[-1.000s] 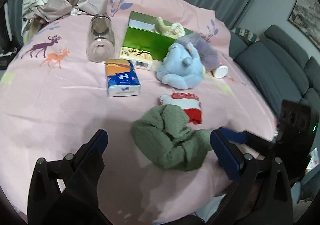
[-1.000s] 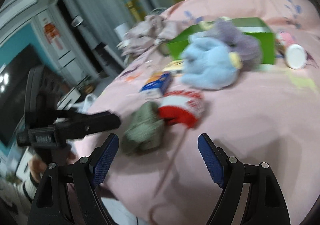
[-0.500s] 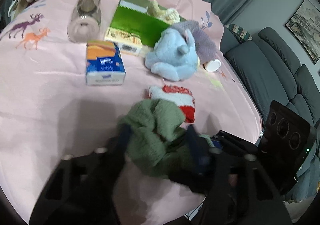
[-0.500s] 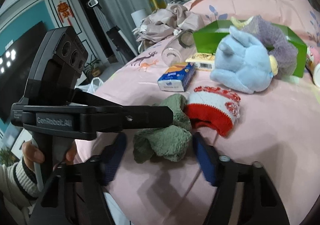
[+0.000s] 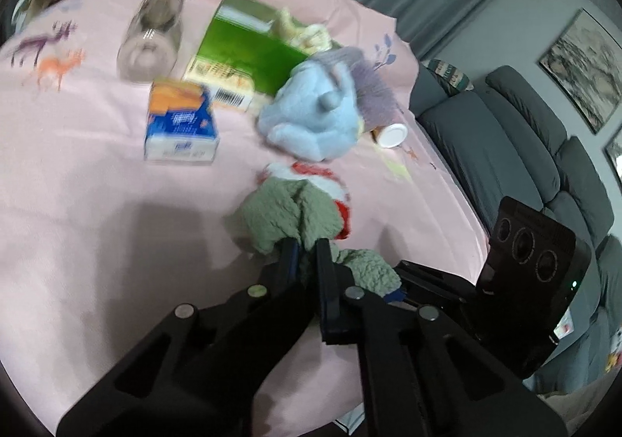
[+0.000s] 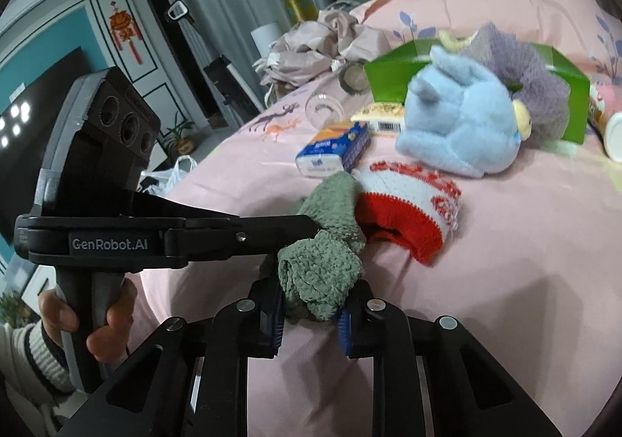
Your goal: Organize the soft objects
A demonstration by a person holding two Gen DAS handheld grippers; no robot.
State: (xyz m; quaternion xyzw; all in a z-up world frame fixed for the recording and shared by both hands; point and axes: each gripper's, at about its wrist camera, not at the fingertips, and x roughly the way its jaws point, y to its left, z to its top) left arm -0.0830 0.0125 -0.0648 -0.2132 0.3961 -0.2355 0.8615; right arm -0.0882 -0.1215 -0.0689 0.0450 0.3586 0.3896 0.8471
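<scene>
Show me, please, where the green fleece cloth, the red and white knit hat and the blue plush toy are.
green fleece cloth [image 6: 320, 274]: right wrist view, bunched end between the pads.
red and white knit hat [image 6: 408, 204]: right wrist view, white middle band.
blue plush toy [image 5: 311, 118]: left wrist view, body.

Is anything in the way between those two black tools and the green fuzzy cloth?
No. Both the left tool and the right tool are already clamped on the green cloth. The red-and-white knit piece only touches its far side.

Soft, even indoor light fills both views, with no glare. The left wrist view is smeared by motion: the tissue pack [image 5: 180, 122] and blue plush [image 5: 311, 122] look blurred. A broad dim shadow lies on the pink cloth [image 5: 97, 235] near the camera. Fisheye distortion bends the edges, with black vignetting in the corners. The right wrist view is sharper.
</scene>
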